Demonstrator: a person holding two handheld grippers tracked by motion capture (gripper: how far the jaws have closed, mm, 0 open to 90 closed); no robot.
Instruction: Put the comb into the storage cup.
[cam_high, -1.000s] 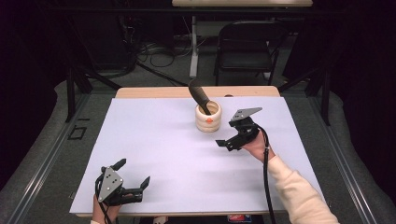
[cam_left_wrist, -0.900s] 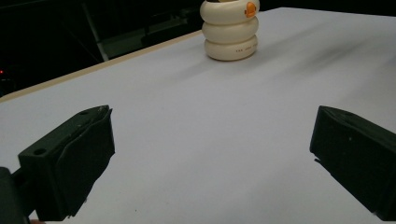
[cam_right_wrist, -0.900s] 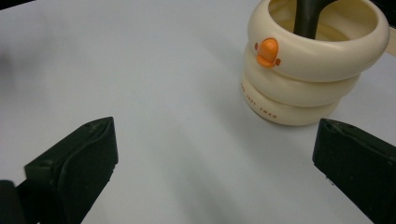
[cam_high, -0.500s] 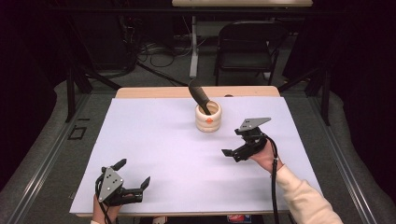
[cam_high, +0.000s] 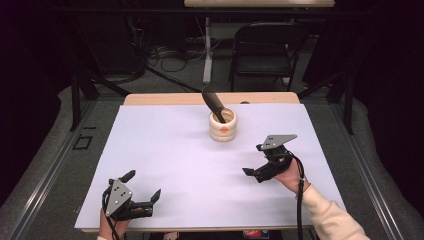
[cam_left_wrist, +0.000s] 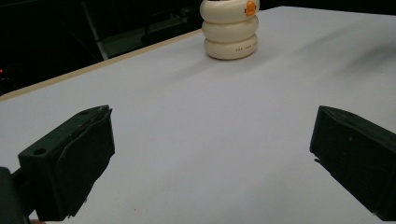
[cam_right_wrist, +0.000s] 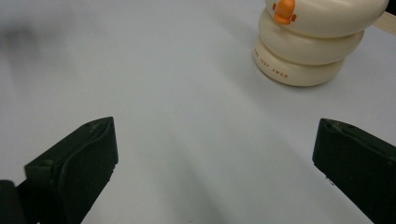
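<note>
Near the top middle of the high view, our cream pot (cam_high: 223, 126) looks hard, smooth and slippery. We would hold its bumpy sides. Our right gripper (cam_high: 261, 168) and left gripper (cam_high: 143, 192) both gape wide, holding nothing.

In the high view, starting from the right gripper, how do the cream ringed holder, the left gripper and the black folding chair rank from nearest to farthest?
1. The cream ringed holder, with a dark brown tool standing in it: up and to the left of the right gripper.
2. The left gripper: at the table's near left edge.
3. The black folding chair: on the floor beyond the table's far edge.
</note>
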